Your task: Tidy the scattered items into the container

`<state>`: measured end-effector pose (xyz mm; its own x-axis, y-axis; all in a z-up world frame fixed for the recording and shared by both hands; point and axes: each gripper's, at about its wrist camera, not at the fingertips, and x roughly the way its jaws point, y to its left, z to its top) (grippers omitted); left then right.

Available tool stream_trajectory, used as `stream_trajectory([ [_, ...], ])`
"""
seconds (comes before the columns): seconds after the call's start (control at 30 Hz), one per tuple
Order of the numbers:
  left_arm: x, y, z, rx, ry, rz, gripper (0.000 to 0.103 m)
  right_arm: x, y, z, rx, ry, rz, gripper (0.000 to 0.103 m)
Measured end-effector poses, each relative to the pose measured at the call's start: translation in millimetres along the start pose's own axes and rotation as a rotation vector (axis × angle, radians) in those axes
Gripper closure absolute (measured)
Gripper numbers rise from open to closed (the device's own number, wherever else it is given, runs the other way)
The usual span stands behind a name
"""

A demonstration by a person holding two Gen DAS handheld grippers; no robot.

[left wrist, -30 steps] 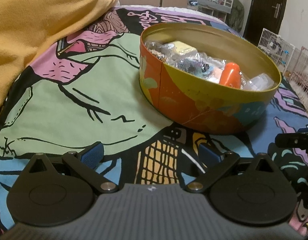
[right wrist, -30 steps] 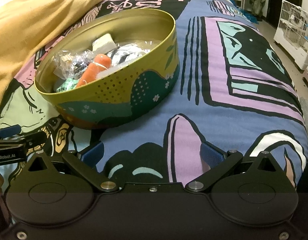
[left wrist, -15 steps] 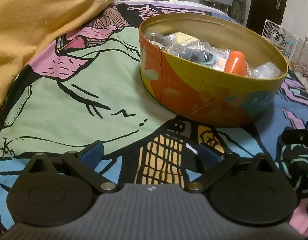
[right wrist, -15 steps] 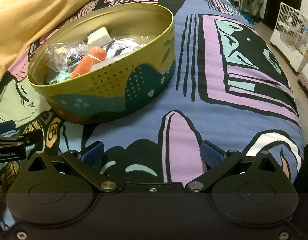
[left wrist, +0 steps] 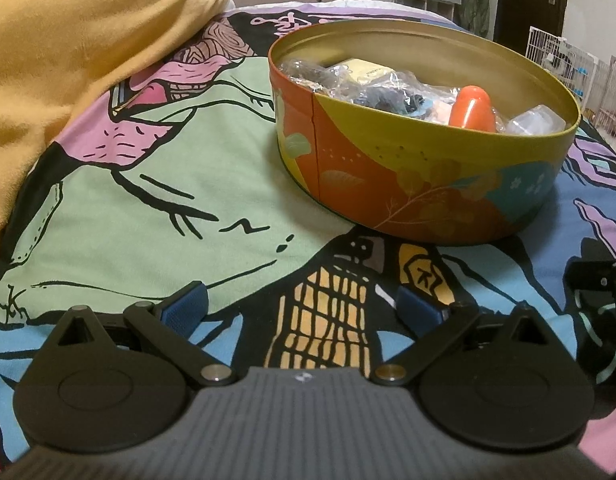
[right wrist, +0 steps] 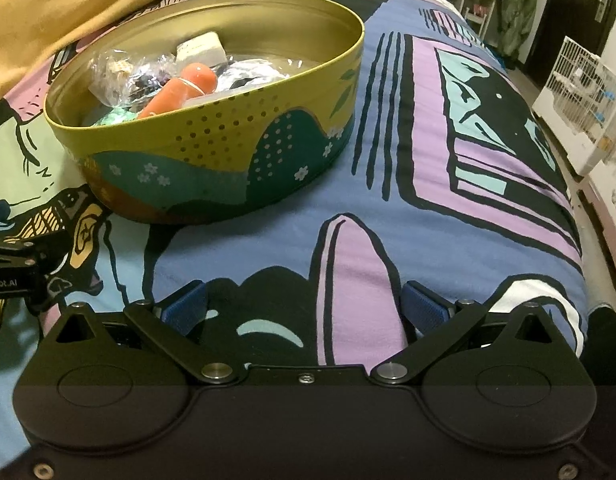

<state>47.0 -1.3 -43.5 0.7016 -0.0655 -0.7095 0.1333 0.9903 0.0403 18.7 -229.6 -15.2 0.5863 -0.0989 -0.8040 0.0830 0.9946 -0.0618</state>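
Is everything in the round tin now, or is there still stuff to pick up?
Almost done, it seems. The round tin already holds an orange tube, a pale little box and clear plastic bags. Nothing is in hand: the left gripper and right gripper are both open and empty. The bedspread around the tin shows no loose items, so little looks left.
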Motion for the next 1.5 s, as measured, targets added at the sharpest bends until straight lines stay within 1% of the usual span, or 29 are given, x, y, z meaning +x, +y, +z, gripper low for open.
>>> stream_trajectory([
  [0.6,0.7,-2.7,-3.2,-0.002,-0.021,0.017,0.000,-1.0,2.5,-5.9,-0.012,-0.039,-0.014,0.000],
  [1.5,-0.4,-3.3,-4.2,0.004,-0.035,0.022,0.000,-2.1,2.2,-6.7,-0.014,-0.044,-0.014,0.000],
])
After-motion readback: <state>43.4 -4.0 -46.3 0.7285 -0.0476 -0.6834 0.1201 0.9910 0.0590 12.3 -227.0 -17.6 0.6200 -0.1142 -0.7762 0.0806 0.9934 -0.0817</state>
